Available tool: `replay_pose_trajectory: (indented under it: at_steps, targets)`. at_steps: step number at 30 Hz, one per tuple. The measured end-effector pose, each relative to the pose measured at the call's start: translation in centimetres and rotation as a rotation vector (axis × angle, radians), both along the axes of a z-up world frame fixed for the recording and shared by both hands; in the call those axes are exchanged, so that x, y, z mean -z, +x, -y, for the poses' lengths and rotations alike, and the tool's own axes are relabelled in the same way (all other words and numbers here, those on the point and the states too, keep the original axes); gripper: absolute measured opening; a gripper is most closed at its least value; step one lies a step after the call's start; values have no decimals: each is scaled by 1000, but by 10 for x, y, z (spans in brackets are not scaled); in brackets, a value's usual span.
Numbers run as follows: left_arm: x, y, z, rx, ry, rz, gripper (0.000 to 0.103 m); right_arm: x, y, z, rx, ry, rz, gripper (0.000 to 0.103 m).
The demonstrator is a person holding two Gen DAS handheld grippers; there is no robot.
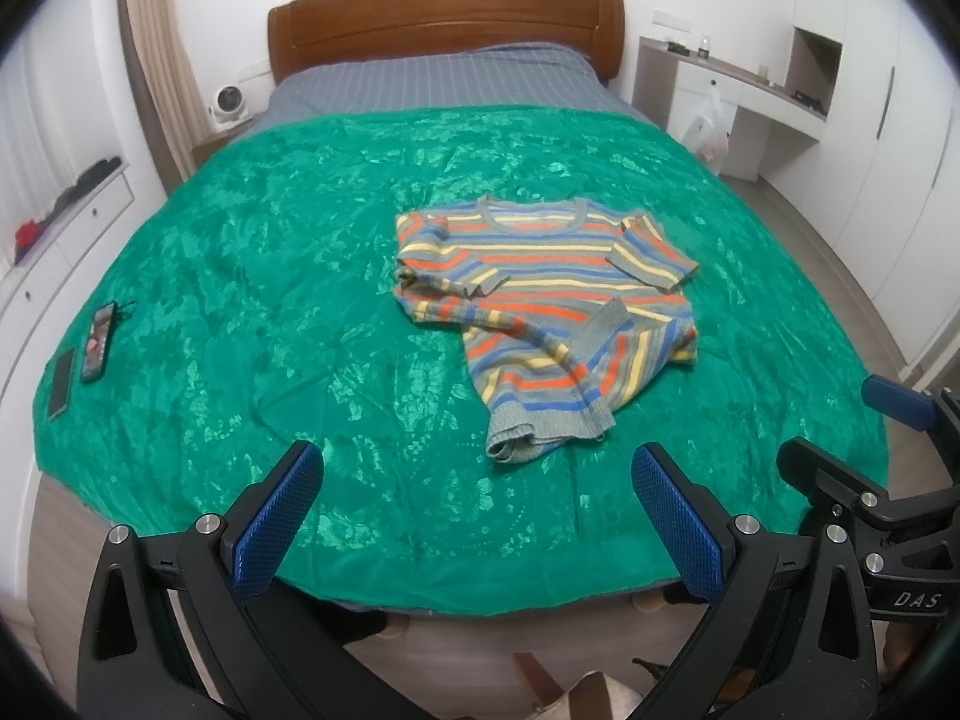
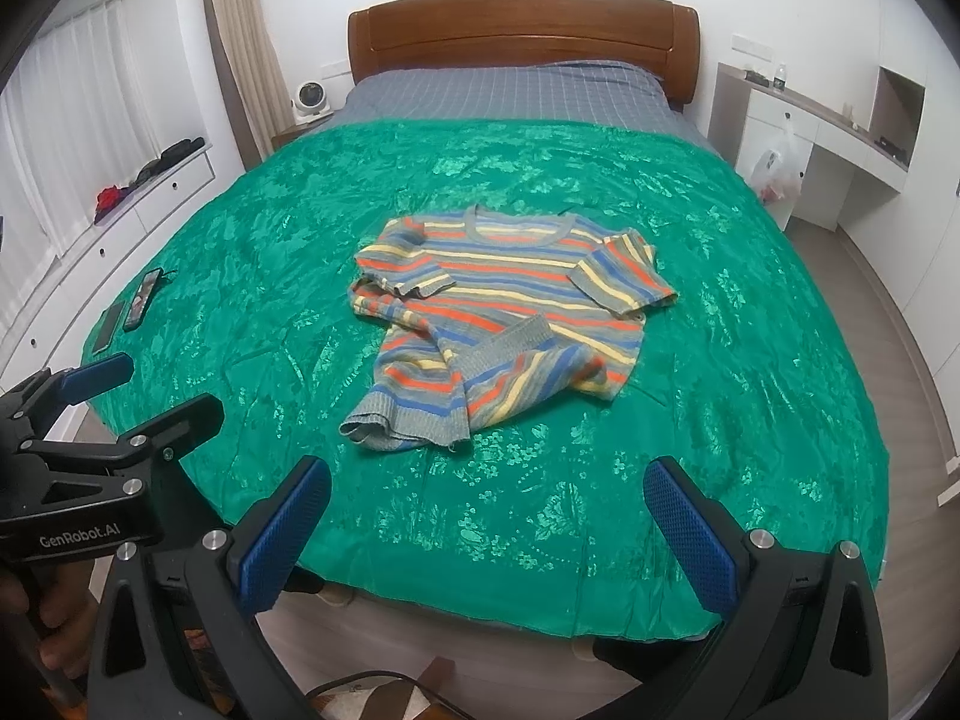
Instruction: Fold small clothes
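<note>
One sweater (image 1: 540, 306), striped grey, orange, blue and yellow, lay crumpled on the green cover (image 1: 240, 276), roughly mid-bed, collar toward the headboard (image 1: 444, 18), hem bunched at the near end. Sweater's left sleeve was folded across the chest; the other sleeve lay out to the right of the sweater; one ribbed cuff was flipped up over the lower body. Two phones (image 1: 81, 354) sat side by side, well left of the sweater, near the cover's edge. One fan (image 1: 228, 102) stood left of the headboard; one plastic bag (image 1: 711, 132) hung at the desk, beyond the sweater to the right. Two grippers, both short of the sweater at the bed's foot, both pointed along the bed toward the headboard. Left gripper (image 1: 477, 516): jaws spread wide, nothing between the blue pads (image 1: 276, 522), not touching the cover as far as I could tell. Right gripper (image 2: 486, 534): same, wide open and empty, held level with the left one and just beside it; each showed up at the edge of the other's view. Part of a hand (image 2: 36, 618) showed under the left gripper in the right wrist view.
</note>
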State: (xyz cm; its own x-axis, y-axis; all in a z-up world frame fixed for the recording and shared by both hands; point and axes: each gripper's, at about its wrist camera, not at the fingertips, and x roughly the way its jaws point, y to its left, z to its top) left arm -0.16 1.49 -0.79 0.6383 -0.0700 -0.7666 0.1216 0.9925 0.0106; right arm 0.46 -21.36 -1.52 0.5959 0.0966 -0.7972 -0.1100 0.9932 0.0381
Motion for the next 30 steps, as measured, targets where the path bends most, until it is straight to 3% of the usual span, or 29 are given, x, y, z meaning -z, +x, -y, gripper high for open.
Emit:
replay_pose_trajectory:
  at_steps: [30]
  targets:
    - [-1,-1,7,6,-4,1,103,-5,0,-2,6,3,0,103]
